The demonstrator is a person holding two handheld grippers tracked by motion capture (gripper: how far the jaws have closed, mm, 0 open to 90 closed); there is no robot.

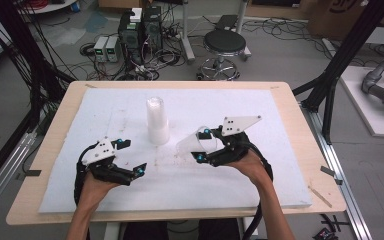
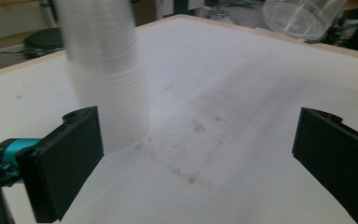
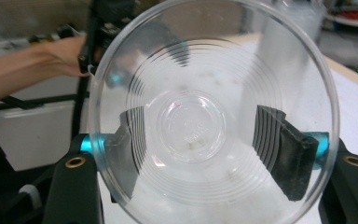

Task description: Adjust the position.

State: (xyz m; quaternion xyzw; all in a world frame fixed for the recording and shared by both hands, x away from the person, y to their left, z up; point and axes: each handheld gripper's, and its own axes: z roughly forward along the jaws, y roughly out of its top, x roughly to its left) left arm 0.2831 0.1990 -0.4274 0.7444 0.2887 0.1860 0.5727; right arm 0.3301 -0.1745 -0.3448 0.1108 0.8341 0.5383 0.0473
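Observation:
An upside-down stack of clear plastic cups [image 1: 157,121] stands at the middle of the white foam pad [image 1: 260,190]. My right gripper [image 1: 202,145] is shut on a single clear cup [image 1: 189,144], held on its side just right of the stack. In the right gripper view the cup [image 3: 193,70] opens toward the camera, with the pads [image 3: 286,149] pressing its wall from both sides. My left gripper [image 1: 132,156] is open and holds nothing, low over the pad, left and in front of the stack. Its view shows the stack [image 2: 107,79] blurred beyond the left jaw and the held cup [image 2: 303,16] at top right.
The pad lies on a wooden table [image 1: 25,200]. Beyond the far edge, a black stool [image 1: 224,45], computer boxes [image 1: 140,30] and cables are on the floor. Black frame posts [image 1: 337,65] rise on both sides. The pad has faint stains [image 2: 191,175] near its middle.

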